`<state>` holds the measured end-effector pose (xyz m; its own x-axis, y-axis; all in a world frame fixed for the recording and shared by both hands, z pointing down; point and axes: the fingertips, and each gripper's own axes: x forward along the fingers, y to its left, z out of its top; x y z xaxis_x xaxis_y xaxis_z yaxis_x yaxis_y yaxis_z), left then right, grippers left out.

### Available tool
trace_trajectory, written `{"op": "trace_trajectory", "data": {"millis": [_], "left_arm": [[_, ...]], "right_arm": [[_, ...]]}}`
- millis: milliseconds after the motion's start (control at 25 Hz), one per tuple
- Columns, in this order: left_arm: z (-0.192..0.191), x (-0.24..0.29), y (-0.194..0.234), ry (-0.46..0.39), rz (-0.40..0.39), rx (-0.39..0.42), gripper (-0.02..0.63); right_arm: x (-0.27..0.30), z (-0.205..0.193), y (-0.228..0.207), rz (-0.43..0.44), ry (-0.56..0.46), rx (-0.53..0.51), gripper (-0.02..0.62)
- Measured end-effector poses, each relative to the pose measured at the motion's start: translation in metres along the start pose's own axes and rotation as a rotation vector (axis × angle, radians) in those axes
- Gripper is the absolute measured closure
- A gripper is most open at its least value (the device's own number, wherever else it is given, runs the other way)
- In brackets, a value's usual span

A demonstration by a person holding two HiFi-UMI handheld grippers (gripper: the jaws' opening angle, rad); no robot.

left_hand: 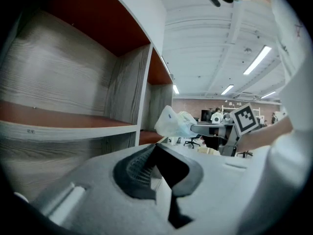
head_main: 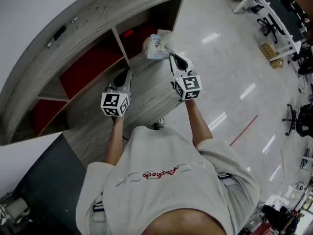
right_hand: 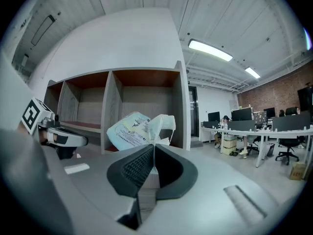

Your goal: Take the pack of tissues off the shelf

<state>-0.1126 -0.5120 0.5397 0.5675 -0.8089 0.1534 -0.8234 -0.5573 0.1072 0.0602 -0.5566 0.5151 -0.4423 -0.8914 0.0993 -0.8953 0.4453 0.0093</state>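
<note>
Pack of tissues [head_main: 157, 46], tilted, at the mouth of the far-right compartment of the shelf [head_main: 98, 13]. It lies just beyond the right gripper [head_main: 172, 58], whose fingers are pinched together on its wrapper flap. The left gripper [head_main: 128, 72] is farther from the pack, to its left, with fingers together and empty.

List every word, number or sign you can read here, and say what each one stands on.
None can be quoted with certainty.
On the pack of tissues: dark print on the wrapper, too small to read.
On the person's shirt: a red script word across the back, too blurred to quote.
On the marker cubes: black-and-white square patterns only, no letters or numbers.
</note>
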Motion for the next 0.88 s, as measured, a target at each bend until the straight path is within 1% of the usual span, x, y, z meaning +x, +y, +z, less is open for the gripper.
{"op": "trace_trajectory", "data": {"millis": [560,880], "left_arm": [[0.013,0.000,-0.022,-0.018,-0.071,0.029,0.607],[0.019,0.004,-0.045,-0.029,-0.119,0.044,0.607]], "right_arm": [[-0.073,-0.010,-0.005,-0.110,0.004,0.021,0.583],[-0.108,-0.009,-0.010,-0.155,0.004,0.028,0.584]]}}
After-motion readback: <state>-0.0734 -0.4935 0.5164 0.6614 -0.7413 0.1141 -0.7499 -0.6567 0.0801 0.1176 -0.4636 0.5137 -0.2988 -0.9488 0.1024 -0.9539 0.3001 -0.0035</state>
